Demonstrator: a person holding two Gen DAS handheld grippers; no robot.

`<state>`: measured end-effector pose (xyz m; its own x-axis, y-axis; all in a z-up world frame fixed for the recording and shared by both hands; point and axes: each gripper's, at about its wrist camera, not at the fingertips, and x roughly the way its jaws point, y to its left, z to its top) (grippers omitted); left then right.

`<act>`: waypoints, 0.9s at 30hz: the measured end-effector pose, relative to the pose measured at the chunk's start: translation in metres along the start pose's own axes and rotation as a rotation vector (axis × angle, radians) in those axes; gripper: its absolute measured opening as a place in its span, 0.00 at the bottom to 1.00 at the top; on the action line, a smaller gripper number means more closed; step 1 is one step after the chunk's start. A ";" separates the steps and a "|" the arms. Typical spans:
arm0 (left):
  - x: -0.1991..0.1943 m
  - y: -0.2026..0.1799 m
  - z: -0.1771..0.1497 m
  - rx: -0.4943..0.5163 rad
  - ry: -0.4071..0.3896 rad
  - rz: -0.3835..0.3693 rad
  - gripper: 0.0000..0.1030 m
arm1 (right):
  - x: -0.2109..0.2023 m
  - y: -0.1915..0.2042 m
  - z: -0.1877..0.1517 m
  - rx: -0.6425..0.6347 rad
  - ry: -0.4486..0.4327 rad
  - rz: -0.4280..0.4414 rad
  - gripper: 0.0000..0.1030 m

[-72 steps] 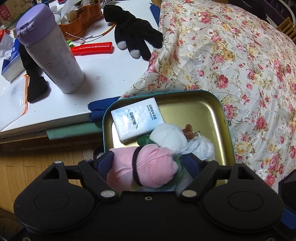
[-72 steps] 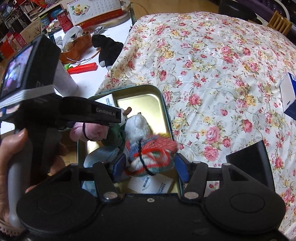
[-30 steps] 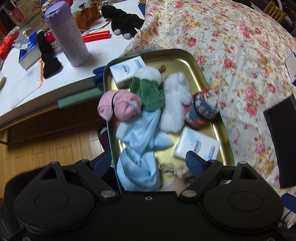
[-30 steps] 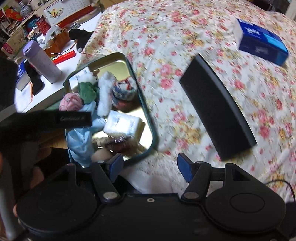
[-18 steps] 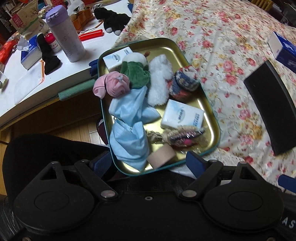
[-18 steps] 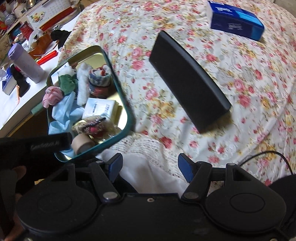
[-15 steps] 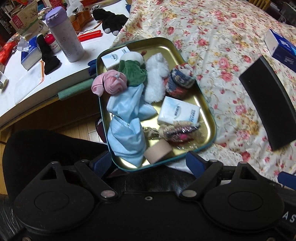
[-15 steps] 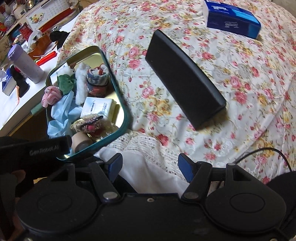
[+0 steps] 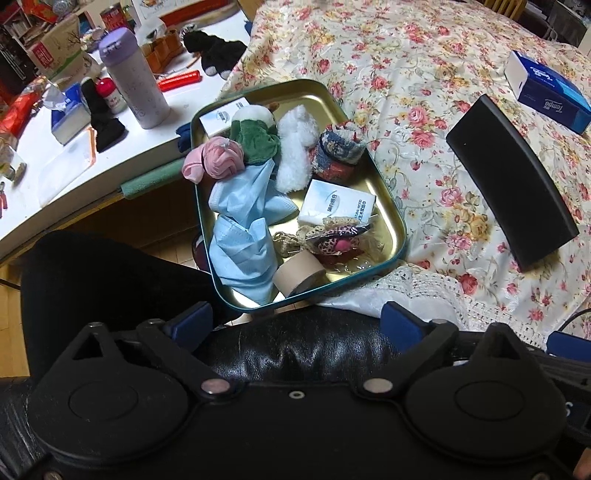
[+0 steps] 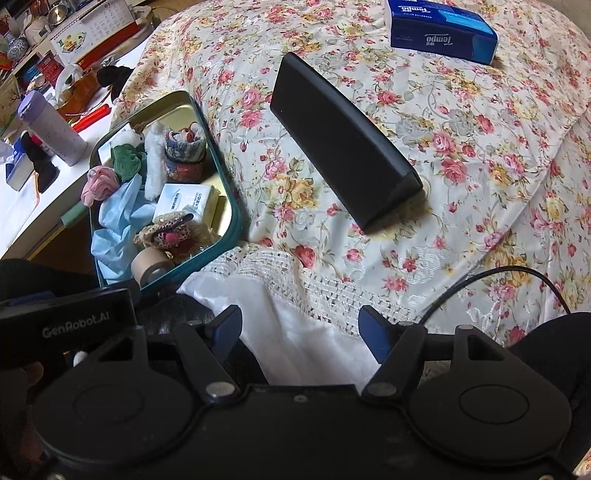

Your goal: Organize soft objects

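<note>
A gold tin tray with a teal rim (image 9: 384, 192) (image 10: 236, 218) lies on the flowered bedspread's left edge. In it are a pink sock ball (image 9: 218, 162) (image 10: 98, 184), a green sock (image 9: 256, 138), a white fluffy sock (image 9: 295, 155), a blue-and-red knitted sock ball (image 9: 341, 147) (image 10: 184, 149), blue face masks (image 9: 243, 221) (image 10: 118, 221), two tissue packs (image 9: 336, 203), a leopard-print scrunchie (image 9: 334, 240) and a tape roll (image 9: 299, 275). My left gripper (image 9: 295, 321) is open and empty, below the tray. My right gripper (image 10: 301, 325) is open and empty, over the lace hem.
A black case (image 10: 343, 147) (image 9: 513, 181) and a blue tissue box (image 10: 441, 31) lie on the bedspread (image 10: 480, 147). The white desk (image 9: 92, 162) at left holds a purple bottle (image 9: 133, 81), black gloves (image 9: 214, 51) and clutter. Black clothing (image 9: 110, 280) is near the grippers.
Both grippers let go of their sock balls into the tray, opened, and pulled back and up away from it. The whole tray shows.
</note>
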<state>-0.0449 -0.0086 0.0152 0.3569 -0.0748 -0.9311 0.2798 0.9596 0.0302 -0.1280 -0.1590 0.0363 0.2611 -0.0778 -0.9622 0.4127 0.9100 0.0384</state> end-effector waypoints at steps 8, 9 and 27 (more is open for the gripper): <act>-0.009 0.001 -0.008 -0.017 -0.012 -0.007 0.92 | -0.004 -0.004 -0.009 -0.019 -0.003 -0.004 0.68; -0.009 0.001 -0.009 -0.022 -0.011 -0.011 0.92 | -0.004 -0.004 -0.011 -0.021 -0.001 -0.003 0.68; -0.011 -0.003 -0.018 -0.016 0.000 0.026 0.92 | -0.008 -0.015 -0.018 -0.011 -0.011 -0.009 0.68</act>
<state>-0.0660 -0.0060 0.0191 0.3640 -0.0497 -0.9301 0.2563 0.9654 0.0487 -0.1519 -0.1647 0.0389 0.2668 -0.0903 -0.9595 0.4054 0.9137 0.0267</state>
